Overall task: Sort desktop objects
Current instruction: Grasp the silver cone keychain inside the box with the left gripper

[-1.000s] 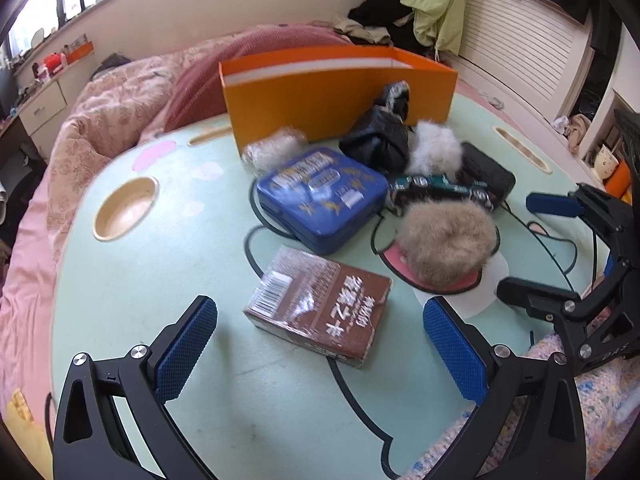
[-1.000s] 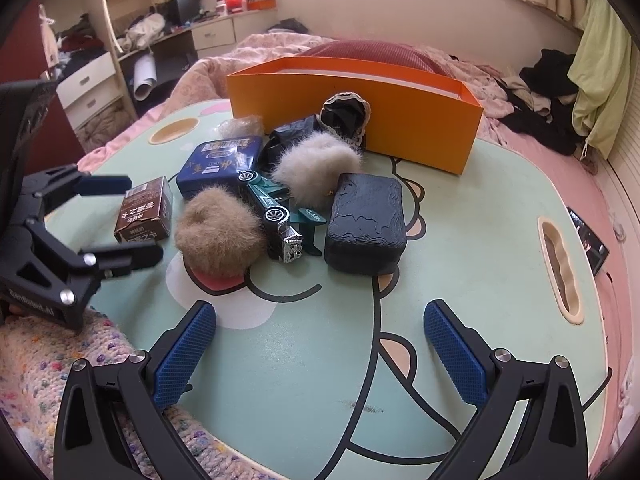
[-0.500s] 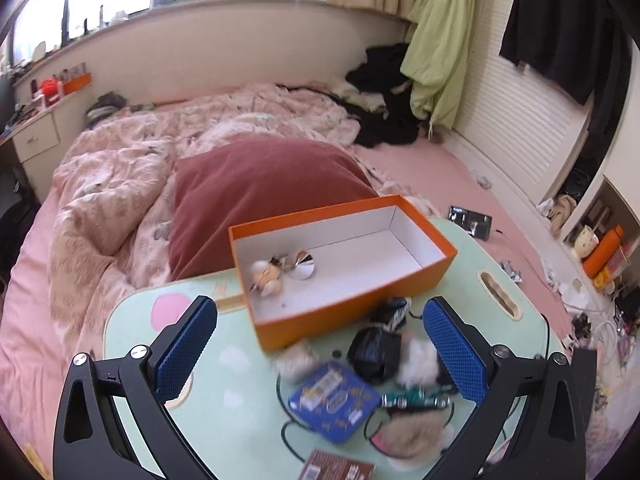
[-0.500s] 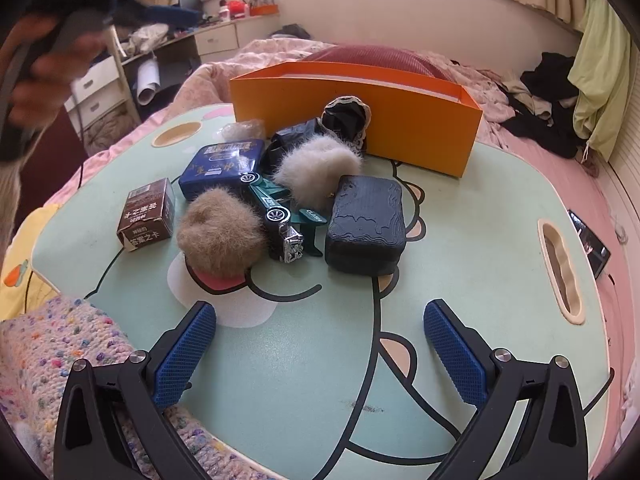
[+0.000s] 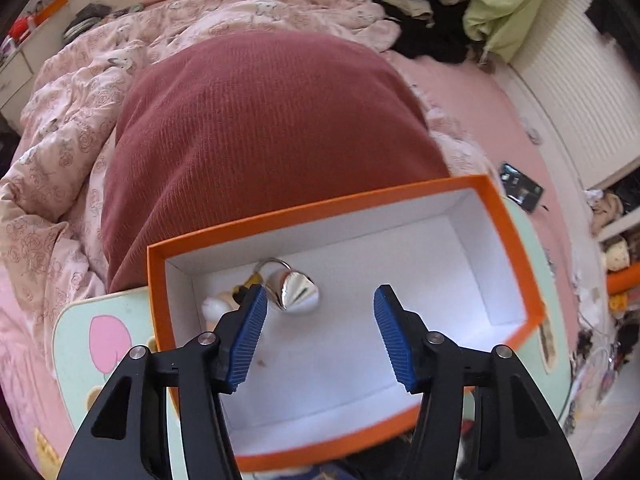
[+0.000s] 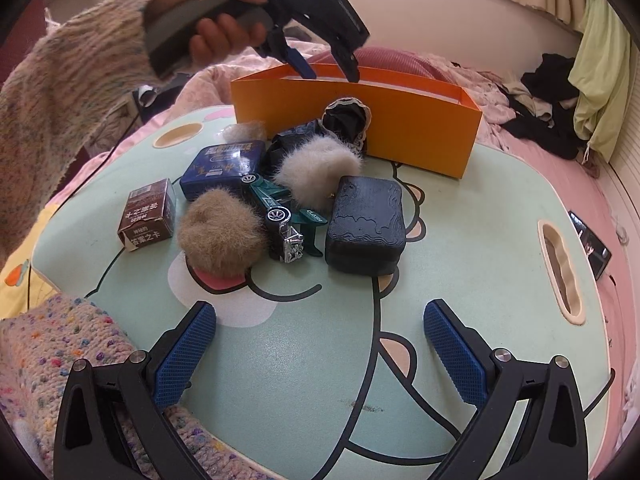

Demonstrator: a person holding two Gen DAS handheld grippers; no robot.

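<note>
Since the earlier frame the left gripper (image 5: 318, 322) swung off the brown card box (image 6: 148, 216) and up over the orange box (image 5: 516, 248); its jaws had just been closing, about half apart, nothing between the pads. Inside the box, past the left pad, lay a shiny silver cone (image 5: 296, 294) and a small pale trinket (image 5: 214, 306), partly hidden. A dark red pillow (image 5: 256, 120) sat behind the box.

The right gripper (image 6: 318, 356) hadn't budged: jaws wide, released, empty, over bare green table (image 6: 460, 240). The pile to sort sat ahead of it: tan pompom (image 6: 220, 236), white pompom (image 6: 316, 168), blue tin (image 6: 224, 166), green toy car (image 6: 276, 204), dark case (image 6: 366, 224), black lace-trimmed item (image 6: 346, 122) against the box front. A hand (image 6: 218, 38) held the left gripper above the box rim.
</note>
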